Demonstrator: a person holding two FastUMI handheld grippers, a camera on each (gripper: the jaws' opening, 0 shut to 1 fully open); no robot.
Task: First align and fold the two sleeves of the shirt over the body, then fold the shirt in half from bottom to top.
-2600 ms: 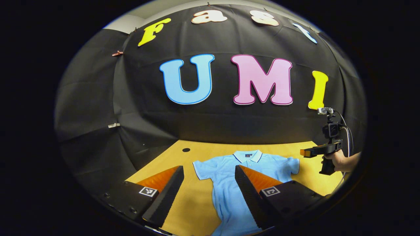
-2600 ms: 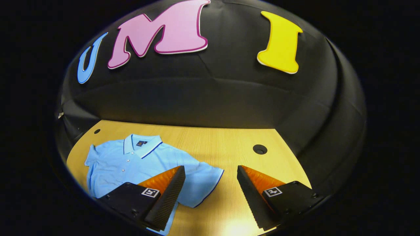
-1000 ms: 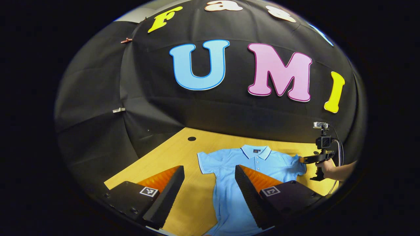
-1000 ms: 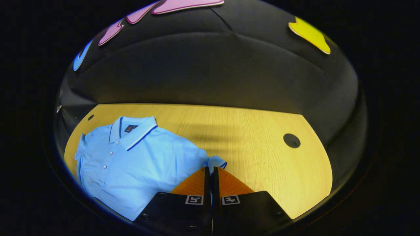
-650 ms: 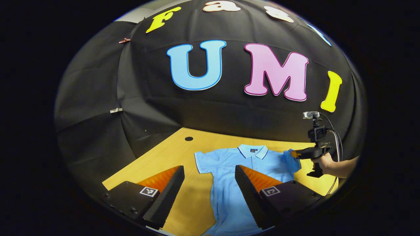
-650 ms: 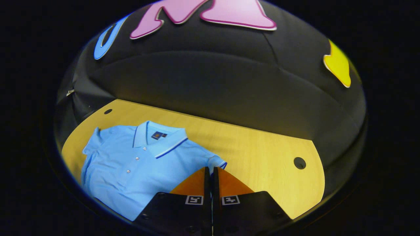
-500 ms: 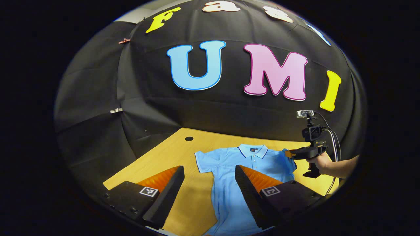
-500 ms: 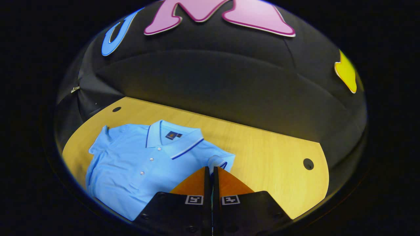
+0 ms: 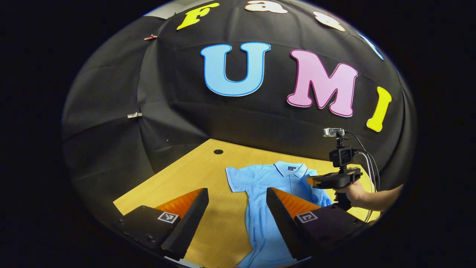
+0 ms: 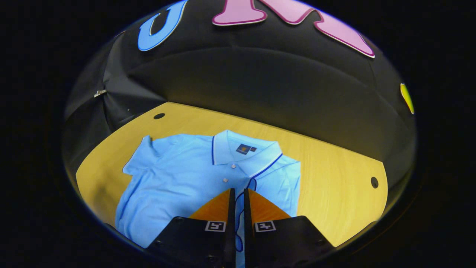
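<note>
1. Left gripper view: the left gripper (image 9: pixel 237 208) hangs over the table (image 9: pixel 178 178) with jaws wide apart, holding nothing. The shirt (image 9: pixel 267 193) lies flat below, collar toward the wall. The right gripper (image 9: pixel 312 181) sits over the chest, just right of the collar.
2. Right gripper view: the right gripper (image 10: pixel 238 203) has jaws pinched on the sleeve (image 10: pixel 253 184) hem, carried below the collar (image 10: pixel 241 149). Risk: the thin hem slipping out, or a crooked crease if dropped unaligned.
</note>
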